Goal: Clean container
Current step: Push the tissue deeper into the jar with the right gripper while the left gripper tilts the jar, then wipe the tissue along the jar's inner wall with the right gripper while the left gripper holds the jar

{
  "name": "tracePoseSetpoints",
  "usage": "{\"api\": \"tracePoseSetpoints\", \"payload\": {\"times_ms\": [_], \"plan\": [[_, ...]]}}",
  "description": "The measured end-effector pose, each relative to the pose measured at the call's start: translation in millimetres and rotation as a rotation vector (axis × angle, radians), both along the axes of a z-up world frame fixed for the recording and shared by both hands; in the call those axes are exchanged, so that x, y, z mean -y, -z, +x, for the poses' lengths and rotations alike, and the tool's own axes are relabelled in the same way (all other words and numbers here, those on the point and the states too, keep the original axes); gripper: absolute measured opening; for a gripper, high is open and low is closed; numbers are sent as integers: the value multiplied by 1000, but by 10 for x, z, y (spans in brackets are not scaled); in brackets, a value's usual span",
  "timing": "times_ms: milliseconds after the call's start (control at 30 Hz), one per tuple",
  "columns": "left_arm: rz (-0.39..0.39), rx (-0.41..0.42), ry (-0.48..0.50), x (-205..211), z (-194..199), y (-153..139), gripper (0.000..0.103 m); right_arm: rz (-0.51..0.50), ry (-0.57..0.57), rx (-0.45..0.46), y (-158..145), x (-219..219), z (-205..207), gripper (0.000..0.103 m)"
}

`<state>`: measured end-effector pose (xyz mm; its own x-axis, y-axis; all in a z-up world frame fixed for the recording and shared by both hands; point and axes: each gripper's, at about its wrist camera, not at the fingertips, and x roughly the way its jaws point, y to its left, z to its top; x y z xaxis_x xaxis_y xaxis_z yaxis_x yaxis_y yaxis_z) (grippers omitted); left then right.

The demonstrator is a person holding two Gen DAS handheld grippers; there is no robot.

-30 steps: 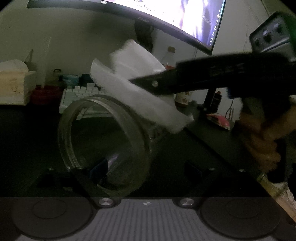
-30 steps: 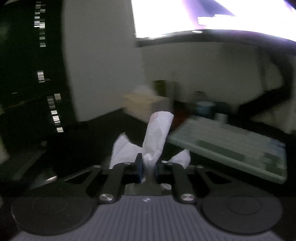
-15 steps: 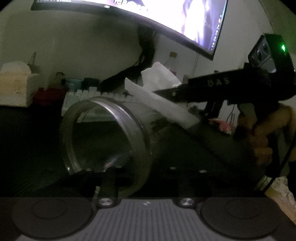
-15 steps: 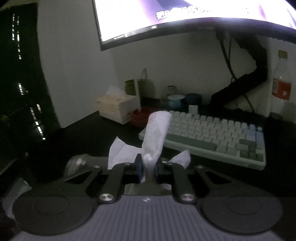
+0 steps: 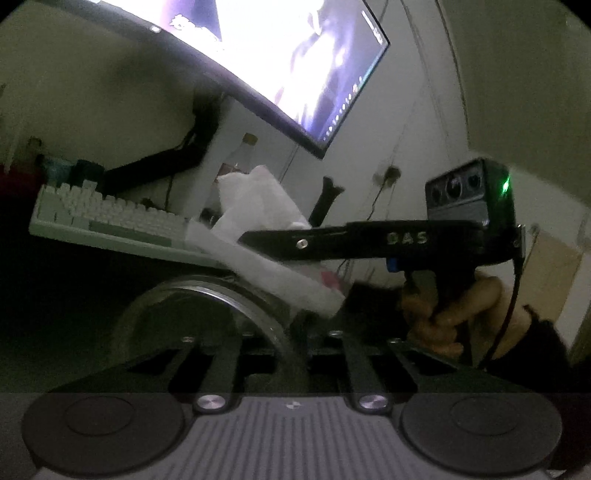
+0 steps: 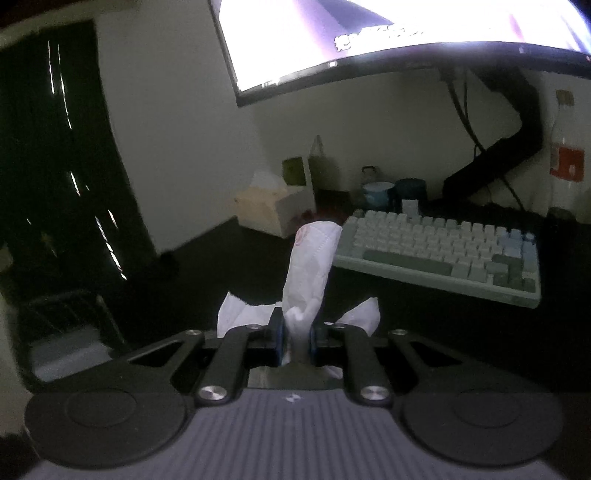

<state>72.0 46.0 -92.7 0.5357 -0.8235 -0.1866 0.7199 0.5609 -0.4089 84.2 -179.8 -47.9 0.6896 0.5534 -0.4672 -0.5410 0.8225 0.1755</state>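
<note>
Nearest to you, the left gripper (image 5: 291, 354) is clamped on the rim wall of the clear glass cylindrical jar (image 5: 207, 290). Its jaws have just drawn in and then eased a shade wider, with the glass between them. The jar hangs in that grip, tilted, over the dark desk (image 6: 221, 266), short of the near edge of the pale green keyboard (image 6: 443, 251).

The right gripper (image 6: 297, 339) is closed tight on a crumpled white paper tissue (image 6: 310, 266), which stands up in a roll from between the pads. In the left wrist view the tissue lies across the jar's upper shoulder. Whether it touches the glass cannot be told.

Handling, as judged: the jar is rigid, smooth and breakable, and a one-wall pinch at the rim may slip or pivot, so keep the pads square across the thick rim band. The tissue is soft and weightless and will buckle, so push it in by the pinched root.

Beyond, a pale tissue box (image 6: 269, 206) sits at the desk's far left and a lit monitor (image 6: 406, 26) hangs over the far edge
</note>
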Motion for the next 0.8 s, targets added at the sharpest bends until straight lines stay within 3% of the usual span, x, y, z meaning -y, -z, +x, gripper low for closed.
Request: {"api": "tracePoseSetpoints", "payload": {"times_ms": [67, 200, 300, 567, 633, 733, 800], "plan": [[75, 28, -14, 64, -56, 3, 33, -14, 6, -1, 62, -34, 13, 16], [234, 74, -3, 313, -92, 51, 34, -14, 16, 20, 102, -43, 20, 16], [336, 52, -53, 486, -20, 153, 38, -31, 23, 40, 118, -59, 12, 15], [305, 30, -80, 525, 94, 178, 39, -142, 130, 116, 156, -118, -6, 17], [294, 21, -77, 523, 107, 173, 41, -133, 92, 129, 156, -207, -70, 17], [239, -27, -27, 509, 140, 157, 57, -89, 11, 116, 128, -310, -152, 17], [251, -24, -34, 539, 122, 145, 58, -98, -15, 132, 123, -338, -189, 17]]}}
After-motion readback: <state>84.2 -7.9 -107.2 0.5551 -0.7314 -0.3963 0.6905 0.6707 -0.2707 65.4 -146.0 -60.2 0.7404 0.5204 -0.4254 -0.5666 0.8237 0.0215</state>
